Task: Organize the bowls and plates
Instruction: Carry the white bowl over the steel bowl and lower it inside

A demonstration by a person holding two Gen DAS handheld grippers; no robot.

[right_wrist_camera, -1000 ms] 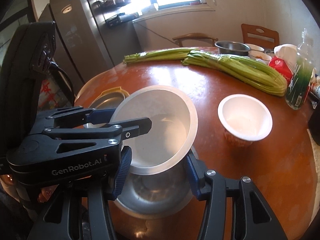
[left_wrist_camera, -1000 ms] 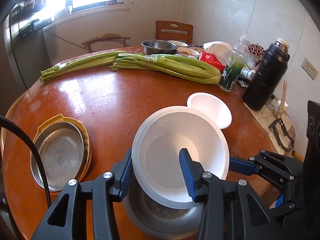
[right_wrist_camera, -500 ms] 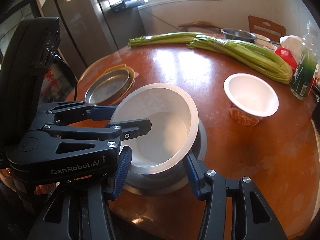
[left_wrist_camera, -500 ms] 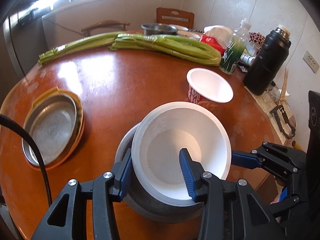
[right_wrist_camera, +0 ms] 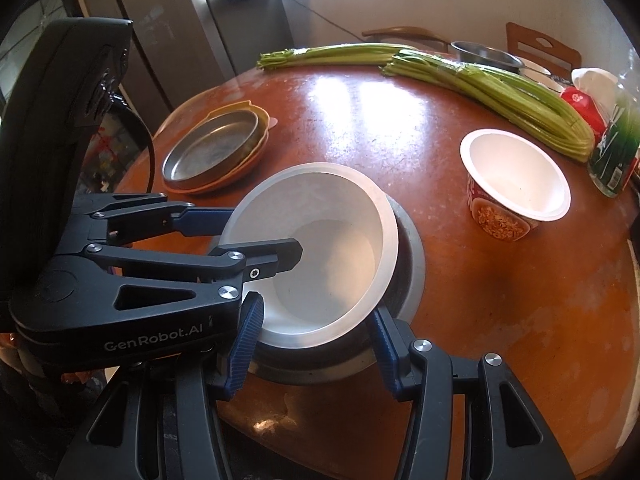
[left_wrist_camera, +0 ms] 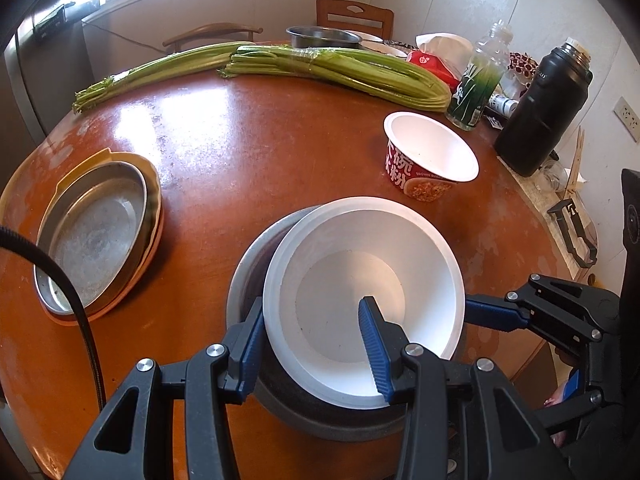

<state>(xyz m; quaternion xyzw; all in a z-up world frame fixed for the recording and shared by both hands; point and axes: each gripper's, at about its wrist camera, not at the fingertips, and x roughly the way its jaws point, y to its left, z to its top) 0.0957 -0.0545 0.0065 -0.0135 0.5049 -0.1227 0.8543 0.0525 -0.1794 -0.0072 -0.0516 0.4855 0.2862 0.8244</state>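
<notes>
white bowl (left_wrist_camera: 362,300): sits tilted inside the grey metal bowl (left_wrist_camera: 248,280), its rim riding higher on the side toward the instant-noodle cup (left_wrist_camera: 430,158); not yet nested flat, as I judge it.
left claw (left_wrist_camera: 312,344): gripping the white bowl's near rim, one blue pad inside the wall and one outside.
right claw (right_wrist_camera: 316,344): closed across the near side of the two nested bowls; its pads lie against the outside there, but which bowl they press I cannot tell.
metal bowl on bench (left_wrist_camera: 248,112): stands close to the near edge of the round brown top, with the plate stack (left_wrist_camera: 94,232) well apart from it to the left in the left wrist view.
risk, release: if the left claw lets go while the white bowl is cocked, it may rock, slide round in the metal bowl, or tip out toward the cup.
risk, push: downward pressure on one rim only could lever the metal bowl up or skid it on the glossy top toward the near edge.
risk, claws: the two sets of fingers work almost side by side at the white bowl; opening either carelessly could knock the other.
risk, neighbours: the noodle cup is light and near the white bowl; celery (left_wrist_camera: 344,72), bottle (left_wrist_camera: 476,88) and flask (left_wrist_camera: 540,108) lie beyond it, out of harm.
</notes>
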